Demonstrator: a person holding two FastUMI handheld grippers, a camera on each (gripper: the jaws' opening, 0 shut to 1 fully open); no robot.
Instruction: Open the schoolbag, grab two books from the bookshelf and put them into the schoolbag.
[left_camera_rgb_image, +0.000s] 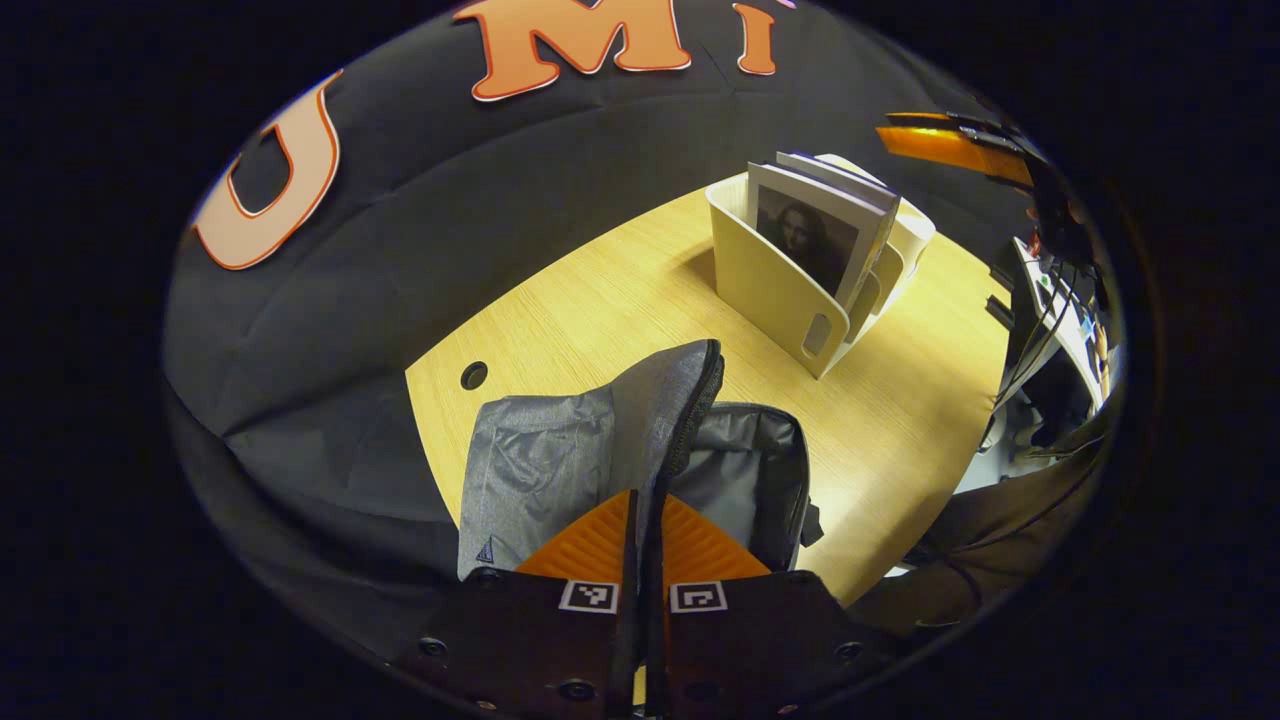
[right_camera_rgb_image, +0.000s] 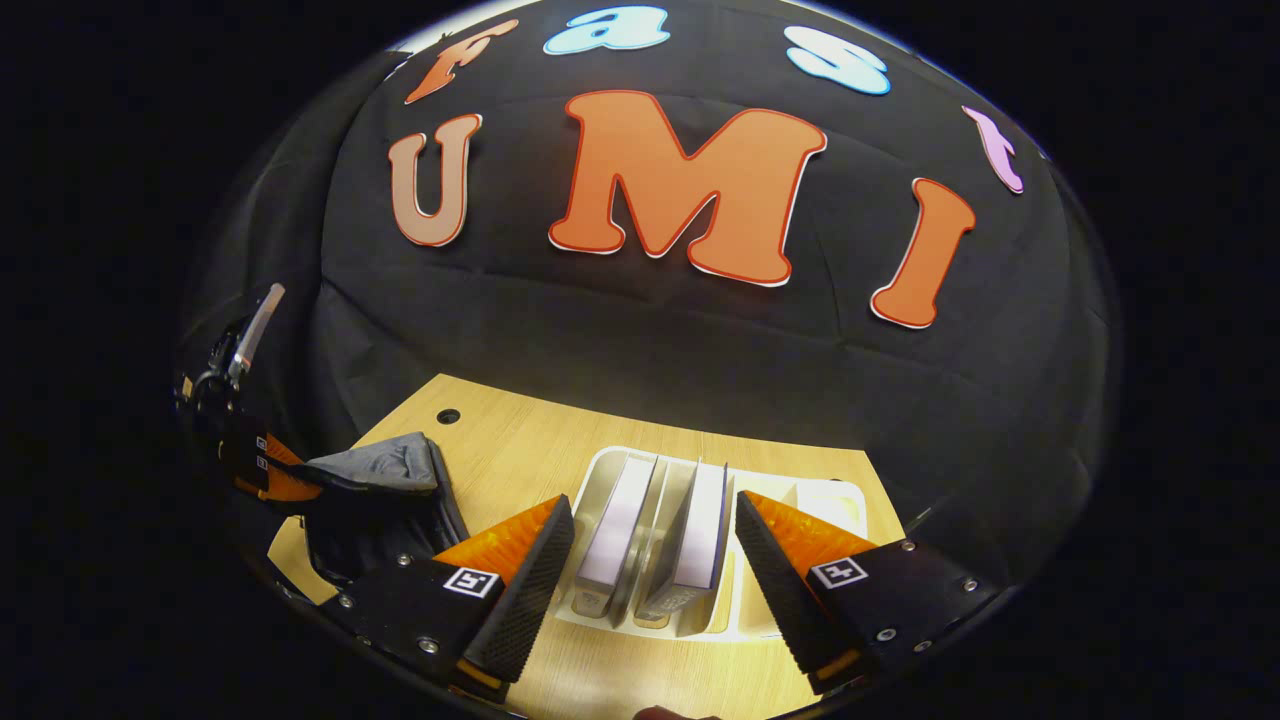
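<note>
Books (right_camera_rgb_image: 660, 535) stand on edge in the white bookshelf (right_camera_rgb_image: 835, 500), straight ahead of your right gripper (right_camera_rgb_image: 650, 590) at twelve o'clock in the right gripper view. Its fingers are spread wide, one on each side of the two upright volumes, neither touching. Each book's top edge runs away from you, along the line of the fingers, so the thin dimension lies across the gap; you would likely need to centre on one book, not both, before closing.

Over at nine o'clock in that same view sits the grey schoolbag (right_camera_rgb_image: 385, 480) on the wooden table (right_camera_rgb_image: 520, 440), with your left gripper (right_camera_rgb_image: 270, 470) at its flap. In the left gripper view, the left gripper's fingers are pressed together on the flap (left_camera_rgb_image: 640, 440) of the bag, holding it upright so the lined mouth (left_camera_rgb_image: 745, 470) gapes at one o'clock. The bookshelf lies beyond it at one o'clock. Your right hand is clearly the nearer one for the pick.
</note>
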